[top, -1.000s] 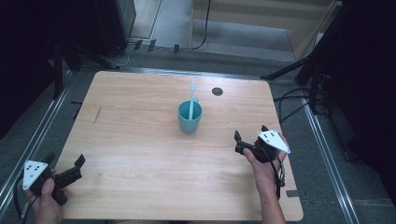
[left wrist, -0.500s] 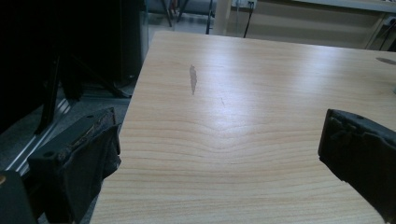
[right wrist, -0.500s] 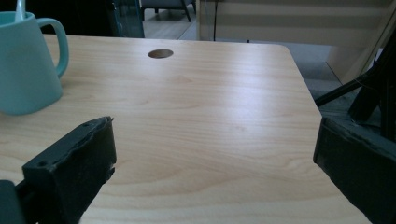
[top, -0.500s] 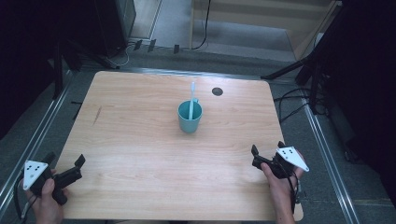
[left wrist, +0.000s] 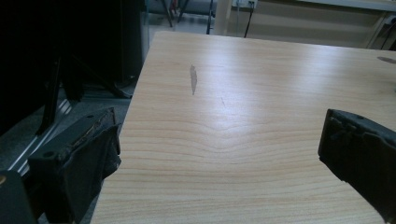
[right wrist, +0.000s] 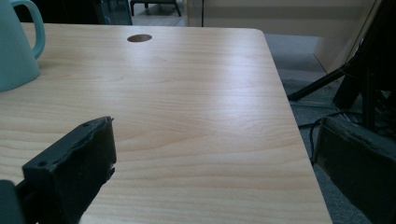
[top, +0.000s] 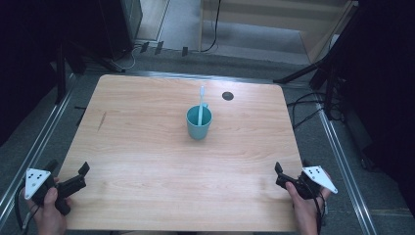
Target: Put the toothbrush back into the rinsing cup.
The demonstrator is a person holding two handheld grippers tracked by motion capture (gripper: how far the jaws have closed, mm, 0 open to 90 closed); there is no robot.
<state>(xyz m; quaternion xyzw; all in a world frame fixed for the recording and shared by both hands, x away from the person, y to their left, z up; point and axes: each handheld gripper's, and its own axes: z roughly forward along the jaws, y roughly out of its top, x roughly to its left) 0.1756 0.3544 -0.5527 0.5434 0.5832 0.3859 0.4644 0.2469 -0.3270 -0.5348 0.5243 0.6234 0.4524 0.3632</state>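
Left gripper [top: 68,178], right gripper [top: 288,177]: fingers wide apart, holding nothing.

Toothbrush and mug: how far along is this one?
Done, it seems: the toothbrush stands inside the teal mug at mid-table. In hand: nothing; the left gripper and right gripper sit open at the near corners of the table, apart from the mug. Left: nothing visible to do.

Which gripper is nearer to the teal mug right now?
Right, by a modest margin. The right gripper sits at the table's near right edge, the left gripper at its near left corner, farther from the teal mug in the middle. Both are open and empty.
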